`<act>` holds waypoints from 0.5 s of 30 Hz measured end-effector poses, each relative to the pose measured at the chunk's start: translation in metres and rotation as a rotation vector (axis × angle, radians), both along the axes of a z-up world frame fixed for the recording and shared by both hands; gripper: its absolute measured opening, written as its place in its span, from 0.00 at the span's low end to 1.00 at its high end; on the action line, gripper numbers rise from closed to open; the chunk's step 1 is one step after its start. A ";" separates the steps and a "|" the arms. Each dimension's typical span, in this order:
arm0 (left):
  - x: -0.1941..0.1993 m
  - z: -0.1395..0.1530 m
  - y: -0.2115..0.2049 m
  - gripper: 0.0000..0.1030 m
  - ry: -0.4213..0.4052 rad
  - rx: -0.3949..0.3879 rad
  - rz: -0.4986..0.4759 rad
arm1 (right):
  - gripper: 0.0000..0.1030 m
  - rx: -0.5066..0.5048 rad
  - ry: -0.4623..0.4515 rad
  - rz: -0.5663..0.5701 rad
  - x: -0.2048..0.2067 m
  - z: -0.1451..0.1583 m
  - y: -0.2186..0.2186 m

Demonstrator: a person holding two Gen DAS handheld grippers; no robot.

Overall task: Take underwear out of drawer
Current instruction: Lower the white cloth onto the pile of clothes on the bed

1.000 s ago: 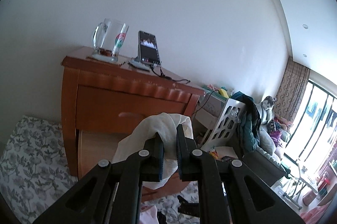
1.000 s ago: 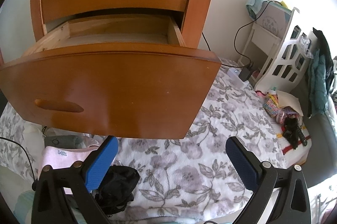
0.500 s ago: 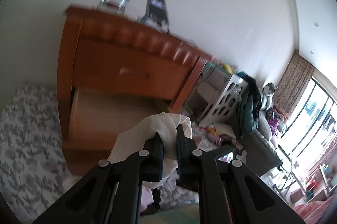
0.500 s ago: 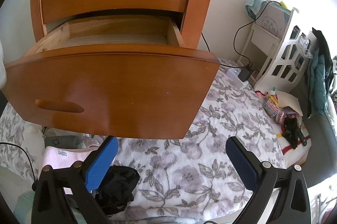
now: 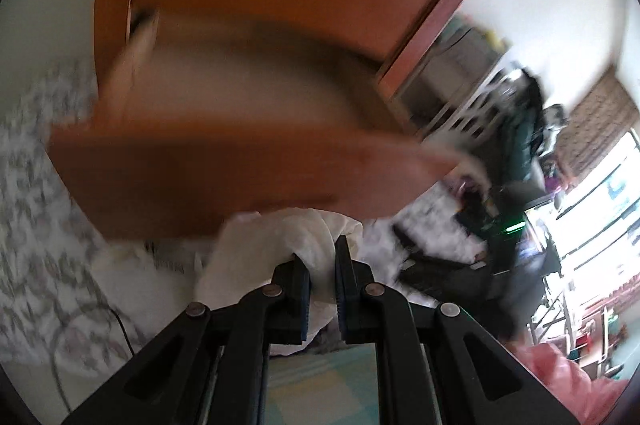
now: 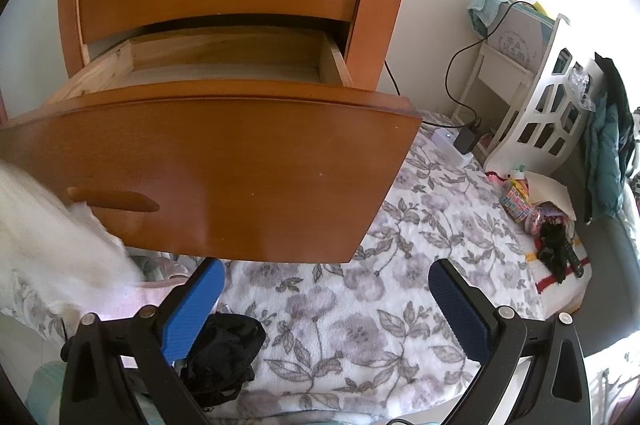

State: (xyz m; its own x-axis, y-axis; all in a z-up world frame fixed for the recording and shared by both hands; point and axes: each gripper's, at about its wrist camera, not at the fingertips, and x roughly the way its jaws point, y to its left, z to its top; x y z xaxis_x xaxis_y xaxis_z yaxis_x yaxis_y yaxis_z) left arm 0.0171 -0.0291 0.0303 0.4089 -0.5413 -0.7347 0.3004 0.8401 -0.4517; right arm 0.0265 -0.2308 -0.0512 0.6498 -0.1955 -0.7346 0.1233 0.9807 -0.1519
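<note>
Left gripper [image 5: 322, 265]: jaws clamped on cream-white cotton underwear [image 5: 280, 237], outside and below the open orange-brown wooden drawer [image 6: 224, 161]. Right gripper [image 6: 326, 285]: blue-padded jaws wide apart, empty, above floral blanket [image 6: 360, 305].

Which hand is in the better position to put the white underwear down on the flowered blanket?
Left. Its tool is shut on the white underwear, low over the flowered blanket. The right tool is open and empty.

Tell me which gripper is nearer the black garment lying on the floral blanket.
Right. The right gripper hangs open just over the black garment, which lies by its left finger. The left gripper, shut on white underwear, is off to the side.
</note>
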 end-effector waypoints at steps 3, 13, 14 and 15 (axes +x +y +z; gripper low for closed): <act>0.006 -0.035 -0.007 0.10 0.091 0.019 0.004 | 1.00 0.006 0.001 -0.003 0.001 -0.001 -0.001; 0.011 -0.092 -0.010 0.10 0.247 0.058 0.024 | 1.00 0.000 0.004 0.002 0.001 -0.002 -0.001; 0.011 -0.096 -0.010 0.10 0.258 0.063 0.028 | 1.00 -0.001 0.004 0.002 0.002 -0.002 -0.002; 0.012 -0.098 -0.010 0.10 0.265 0.065 0.030 | 1.00 -0.001 0.004 0.002 0.001 -0.002 -0.001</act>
State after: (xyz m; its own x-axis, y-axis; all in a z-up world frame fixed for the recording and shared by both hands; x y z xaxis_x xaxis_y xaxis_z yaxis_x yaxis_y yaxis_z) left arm 0.0292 -0.0396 -0.0673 0.2124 -0.4798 -0.8513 0.1535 0.8767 -0.4559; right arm 0.0278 -0.2322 -0.0528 0.6471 -0.1947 -0.7371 0.1207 0.9808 -0.1531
